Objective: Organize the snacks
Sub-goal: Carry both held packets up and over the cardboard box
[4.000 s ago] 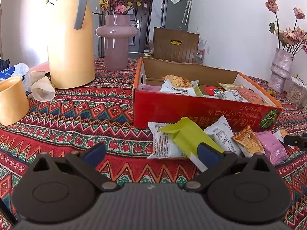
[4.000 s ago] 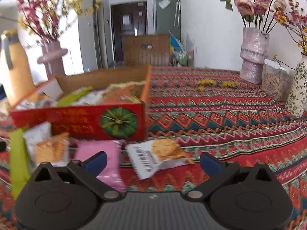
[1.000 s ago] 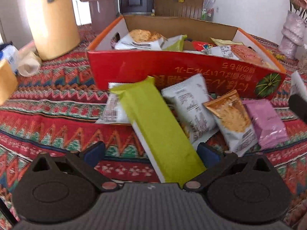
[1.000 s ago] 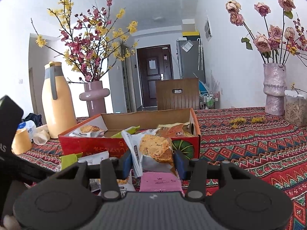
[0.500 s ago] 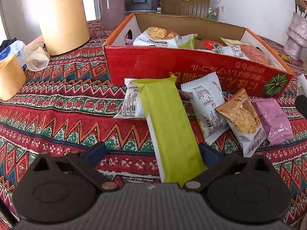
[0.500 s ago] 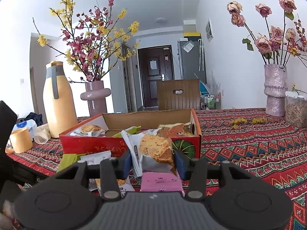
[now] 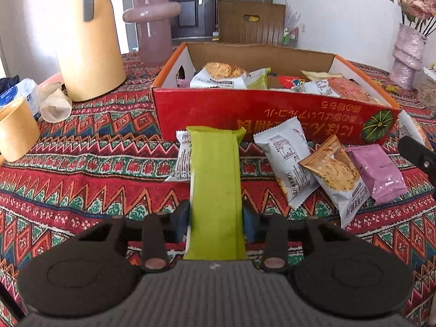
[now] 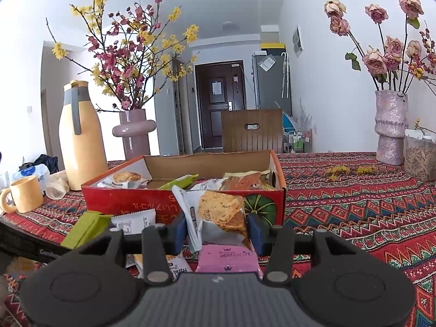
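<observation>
A red cardboard box (image 7: 272,114) holding several snack packets stands on the patterned tablecloth; it also shows in the right wrist view (image 8: 130,207). My left gripper (image 7: 215,223) is shut on a long green packet (image 7: 215,179) that points at the box front. Beside it lie white packets (image 7: 288,158), an orange-cornered cake packet (image 7: 335,174) and a pink packet (image 7: 378,169). My right gripper (image 8: 218,231) is shut on a white cake packet (image 8: 218,215), held above the table in front of the box's right end. The pink packet (image 8: 229,259) lies below it.
A tall yellow jug (image 7: 87,41), a mauve vase (image 7: 152,24), a yellow mug (image 7: 16,130) and crumpled paper cups (image 7: 54,106) stand left of the box. A pink vase of roses (image 8: 389,128) and a clear jar (image 8: 419,155) stand far right.
My left gripper closed on the green packet, which now lies straight between its fingers. The right gripper still holds the cake packet and has barely moved.
</observation>
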The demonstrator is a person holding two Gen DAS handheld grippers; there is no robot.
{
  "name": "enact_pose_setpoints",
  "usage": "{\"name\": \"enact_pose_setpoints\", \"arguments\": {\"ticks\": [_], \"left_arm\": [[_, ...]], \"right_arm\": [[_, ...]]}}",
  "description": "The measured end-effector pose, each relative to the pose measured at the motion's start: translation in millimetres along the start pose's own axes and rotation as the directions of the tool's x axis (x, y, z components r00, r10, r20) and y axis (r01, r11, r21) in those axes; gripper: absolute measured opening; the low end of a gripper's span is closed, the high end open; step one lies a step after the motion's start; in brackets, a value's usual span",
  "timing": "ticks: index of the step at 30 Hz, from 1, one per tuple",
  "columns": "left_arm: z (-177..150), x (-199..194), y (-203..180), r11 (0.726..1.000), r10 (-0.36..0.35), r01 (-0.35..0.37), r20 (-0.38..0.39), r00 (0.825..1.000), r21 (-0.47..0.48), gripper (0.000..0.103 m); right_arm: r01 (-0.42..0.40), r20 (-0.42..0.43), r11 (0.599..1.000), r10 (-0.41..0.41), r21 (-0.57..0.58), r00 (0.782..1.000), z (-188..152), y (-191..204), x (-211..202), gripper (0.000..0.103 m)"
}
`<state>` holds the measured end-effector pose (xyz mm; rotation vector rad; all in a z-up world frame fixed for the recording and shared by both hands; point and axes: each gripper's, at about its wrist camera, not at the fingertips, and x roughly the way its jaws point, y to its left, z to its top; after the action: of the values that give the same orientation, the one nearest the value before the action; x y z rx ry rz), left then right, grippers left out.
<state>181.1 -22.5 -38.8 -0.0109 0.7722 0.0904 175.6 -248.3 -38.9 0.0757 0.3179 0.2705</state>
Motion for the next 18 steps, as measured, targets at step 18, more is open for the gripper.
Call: {"name": "enact_pose_setpoints", "arguments": {"ticks": [18], "left_arm": [[23, -46, 6, 0.997, -0.08, 0.074, 0.197, 0.977, 0.035, 0.04]], "right_arm": [[0.015, 0.001, 0.999, -0.015, -0.037, 1.0, 6, 8, -3, 0.046]]}}
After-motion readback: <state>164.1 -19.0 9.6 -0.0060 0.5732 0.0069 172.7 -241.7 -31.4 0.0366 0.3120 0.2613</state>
